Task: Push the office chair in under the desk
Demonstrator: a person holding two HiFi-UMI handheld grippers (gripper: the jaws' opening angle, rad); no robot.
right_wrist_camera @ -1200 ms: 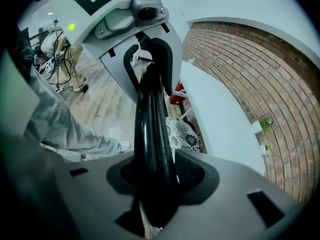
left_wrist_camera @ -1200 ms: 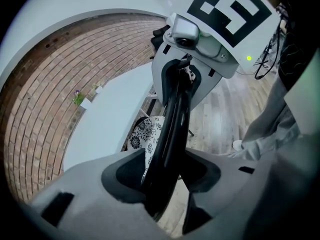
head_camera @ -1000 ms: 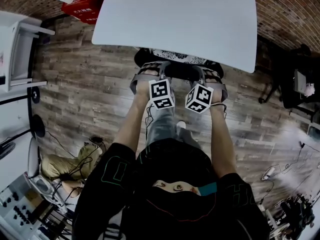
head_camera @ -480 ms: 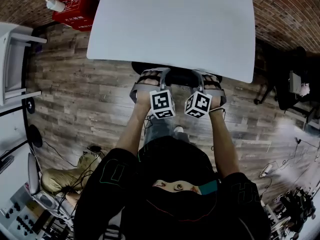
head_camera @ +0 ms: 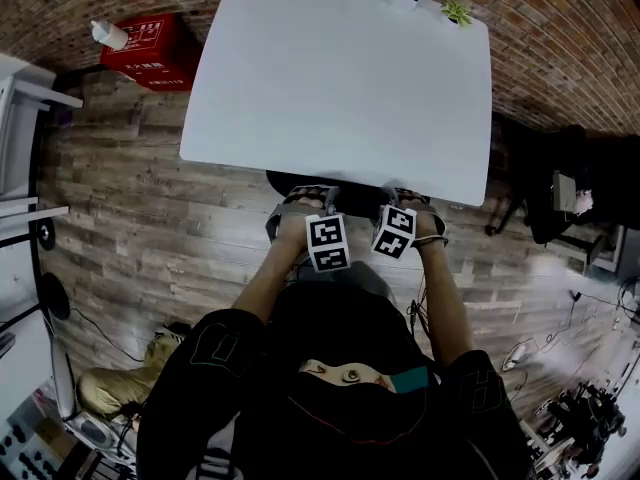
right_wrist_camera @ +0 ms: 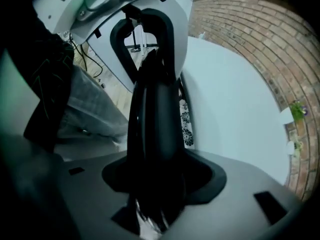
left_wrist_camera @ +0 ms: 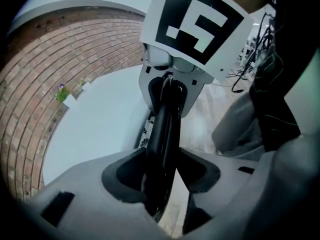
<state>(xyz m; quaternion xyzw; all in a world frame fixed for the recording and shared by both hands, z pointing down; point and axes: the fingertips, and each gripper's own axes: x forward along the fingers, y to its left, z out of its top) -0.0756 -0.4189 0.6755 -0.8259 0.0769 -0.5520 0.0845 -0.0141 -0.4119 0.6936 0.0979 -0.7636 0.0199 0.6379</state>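
- The black office chair is tucked under the white rectangular desk, facing far. Only its backrest top shows, running left-right along the desk's near edge.
- Left gripper: jaws just eased wider and straddle the backrest rim, with a gap on one side.
- Right gripper: jaws just opened wide, with the rim between them, unclamped.

White desk up top, black chair back barely poking out under its near edge, red box off left.

no print can be read; the white marks on the red box are too small.
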